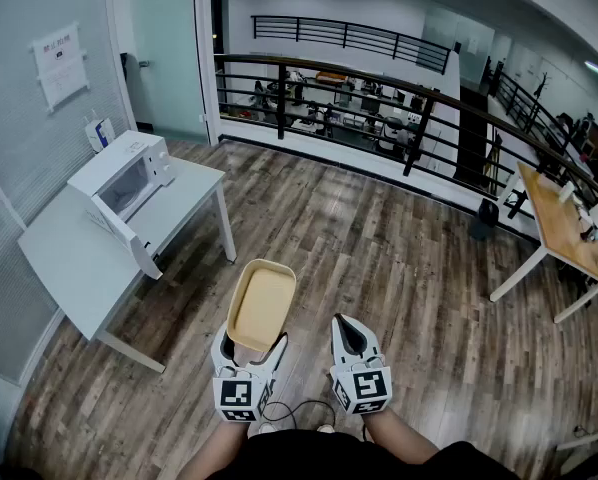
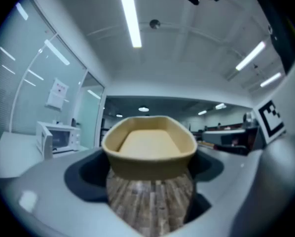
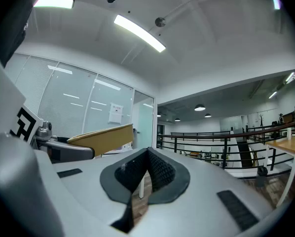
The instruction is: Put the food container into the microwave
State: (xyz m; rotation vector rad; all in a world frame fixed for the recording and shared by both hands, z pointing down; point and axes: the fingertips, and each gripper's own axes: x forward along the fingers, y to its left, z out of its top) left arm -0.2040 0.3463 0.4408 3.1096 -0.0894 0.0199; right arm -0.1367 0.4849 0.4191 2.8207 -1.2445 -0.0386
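The left gripper [image 1: 251, 350] is grasping the food container [image 1: 261, 305] by its near end. The right gripper [image 1: 346, 325] is hanging alongside, clenched and empty.

Matt plastic food container [image 1: 261, 305]; wood-grain plank floor [image 1: 379, 258].

Microwave [image 1: 124, 176] sits on the bench [image 1: 74, 263] far left, at its back end against the partition wall. Food container [image 1: 261, 306] is between the left gripper [image 1: 254, 346] jaws, sticking out ahead of it, right of the bench and well apart from it. Right gripper [image 1: 345, 326] is just beside, to the right. Railing [image 1: 379, 88] runs across behind. Second bench [image 1: 559, 218] far right, by the railing.
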